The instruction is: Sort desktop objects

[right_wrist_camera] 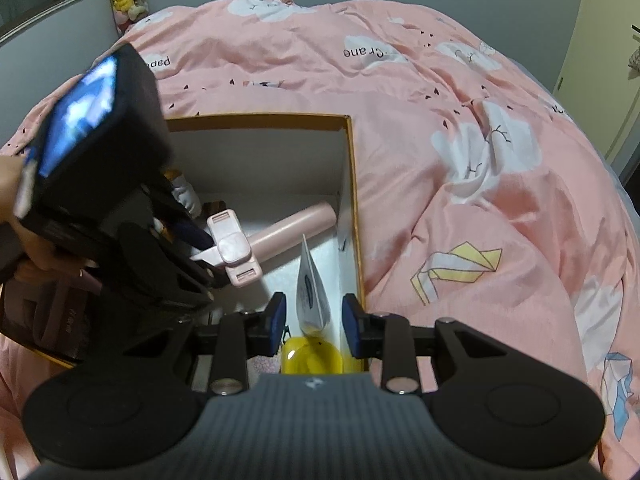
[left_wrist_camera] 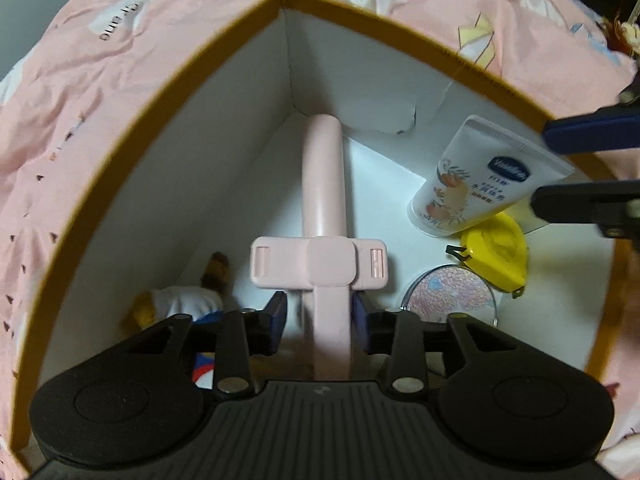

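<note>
A box with white walls and a brown rim lies on a bed. A pink selfie stick rests inside it, pointing into the far corner. My left gripper is open, its blue pads either side of the stick's stem with a gap on the left. A white hand-cream tube stands tilted, cap down. My right gripper comes in from the right, shut on the tube's crimped end. In the right wrist view the tube shows edge-on between my right gripper pads, near the box's right wall.
Also in the box are a yellow tape measure, a round pink patterned case and a small plush bear. A pink bedspread surrounds the box. A hand holds the left gripper over the box's left side.
</note>
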`<state>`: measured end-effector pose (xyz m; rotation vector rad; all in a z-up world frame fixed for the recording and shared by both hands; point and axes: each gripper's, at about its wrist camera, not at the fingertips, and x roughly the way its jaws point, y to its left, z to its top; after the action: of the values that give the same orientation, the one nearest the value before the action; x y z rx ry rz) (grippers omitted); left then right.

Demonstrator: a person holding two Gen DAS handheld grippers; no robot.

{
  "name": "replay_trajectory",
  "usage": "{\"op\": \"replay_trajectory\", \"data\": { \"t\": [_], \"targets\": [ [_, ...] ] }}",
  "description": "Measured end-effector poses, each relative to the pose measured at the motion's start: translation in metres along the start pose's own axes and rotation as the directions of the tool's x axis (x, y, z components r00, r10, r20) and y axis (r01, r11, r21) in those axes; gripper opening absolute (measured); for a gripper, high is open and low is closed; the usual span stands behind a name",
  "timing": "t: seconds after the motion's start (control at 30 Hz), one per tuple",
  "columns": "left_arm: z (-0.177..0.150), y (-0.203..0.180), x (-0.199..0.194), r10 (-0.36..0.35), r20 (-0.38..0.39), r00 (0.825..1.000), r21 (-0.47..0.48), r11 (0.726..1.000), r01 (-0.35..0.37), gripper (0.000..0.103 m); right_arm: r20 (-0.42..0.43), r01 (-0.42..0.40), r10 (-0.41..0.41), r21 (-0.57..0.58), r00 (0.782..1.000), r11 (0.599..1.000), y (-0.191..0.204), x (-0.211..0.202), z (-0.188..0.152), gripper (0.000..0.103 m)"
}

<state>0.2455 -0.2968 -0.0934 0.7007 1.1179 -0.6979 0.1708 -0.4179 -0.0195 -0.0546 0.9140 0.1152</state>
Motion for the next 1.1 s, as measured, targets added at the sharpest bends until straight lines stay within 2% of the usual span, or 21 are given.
{"op": "replay_trajectory", "data": {
  "t": [0.03,0.13,0.27,0.43,0.57,0.7,0.77,0.83,0.9,1.0,1.1],
  "targets": [
    [-0.003,0.001,-0.008,-0.002,0.013,1.0,0.001,1.0,0.002,0.049,0.0,0.002,-0.002,-0.001,1.0,1.0,0.001,0.0,0.001,0.033],
    [-0.017,0.003,-0.04,0.006,0.089,0.996,-0.005,1.0,-0.006,0.049,0.008,0.001,-0.001,-0.004,1.0,1.0,0.003,-0.003,0.002,0.036],
    [-0.028,0.001,-0.087,0.023,0.211,0.977,-0.03,0.999,-0.017,0.05,0.03,0.0,0.001,-0.01,1.0,1.0,0.01,-0.012,0.007,0.036],
    [-0.05,-0.001,-0.138,0.079,0.35,0.934,-0.123,0.992,-0.038,0.055,0.056,-0.006,0.006,-0.002,0.998,1.0,0.027,-0.03,0.011,0.037],
    [-0.076,0.0,-0.163,0.148,0.421,0.895,-0.249,0.967,-0.043,0.058,0.093,-0.025,0.025,-0.009,0.995,1.0,0.048,-0.045,0.007,0.041],
    [-0.101,-0.003,-0.176,0.3,0.465,0.833,-0.382,0.917,-0.117,0.061,0.168,0.003,0.001,-0.027,0.986,1.0,0.071,-0.06,-0.004,0.042],
    [-0.113,-0.004,-0.177,0.355,0.472,0.807,-0.456,0.882,-0.122,0.066,0.207,0.012,-0.008,-0.021,0.978,1.0,0.079,-0.065,-0.011,0.043],
    [-0.124,-0.005,-0.174,0.378,0.472,0.797,-0.522,0.848,-0.093,0.068,0.23,0.022,-0.021,-0.003,0.973,1.0,0.087,-0.068,-0.02,0.043],
    [-0.135,-0.005,-0.167,0.394,0.458,0.797,-0.582,0.811,-0.066,0.069,0.241,0.028,-0.033,0.021,0.97,0.999,0.092,-0.068,-0.027,0.043],
    [-0.149,-0.01,-0.157,0.42,0.441,0.793,-0.634,0.772,-0.056,0.07,0.251,0.047,-0.06,0.058,0.966,0.997,0.099,-0.066,-0.041,0.044],
    [-0.167,-0.018,-0.151,0.456,0.455,0.765,-0.659,0.75,-0.055,0.073,0.254,0.053,-0.07,0.072,0.965,0.996,0.104,-0.063,-0.052,0.044]
  ]
}}
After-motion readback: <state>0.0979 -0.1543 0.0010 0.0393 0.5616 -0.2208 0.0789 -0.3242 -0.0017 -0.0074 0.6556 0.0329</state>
